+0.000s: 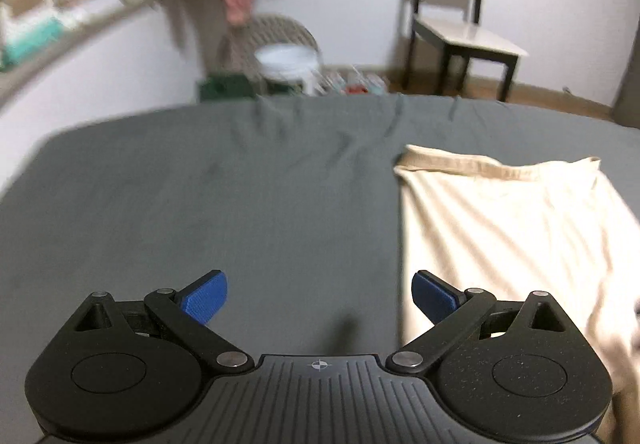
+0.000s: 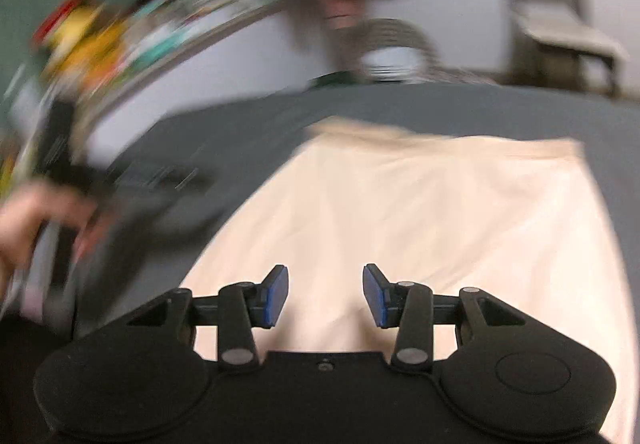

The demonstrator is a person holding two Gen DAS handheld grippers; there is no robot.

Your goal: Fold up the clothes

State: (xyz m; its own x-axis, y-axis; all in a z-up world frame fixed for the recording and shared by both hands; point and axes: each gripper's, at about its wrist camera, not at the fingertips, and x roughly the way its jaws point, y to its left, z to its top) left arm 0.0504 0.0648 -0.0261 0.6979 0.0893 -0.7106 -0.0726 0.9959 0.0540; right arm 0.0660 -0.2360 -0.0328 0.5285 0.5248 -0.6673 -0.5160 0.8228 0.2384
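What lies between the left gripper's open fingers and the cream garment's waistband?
In the left wrist view, only bare grey bedsheet lies ahead of the left gripper; the cream fabric garment begins beside its right finger.

Garment (image 1: pixel 500 228): cream cloth, soft, matt, lightly creased, with a ribbed band at the far edge.
Sheet (image 1: pixel 200 203): grey cloth, matt, wrinkled near its far edge.
Left gripper (image 1: pixel 320 298): black matt plastic, ridged base, dull metal pivot pins.
Fingertips (image 1: pixel 206 298): blue, finely textured pads.
Chair (image 1: pixel 460 31): dark frame, pale smooth seat.
Basket (image 1: pixel 272 39): woven wicker.
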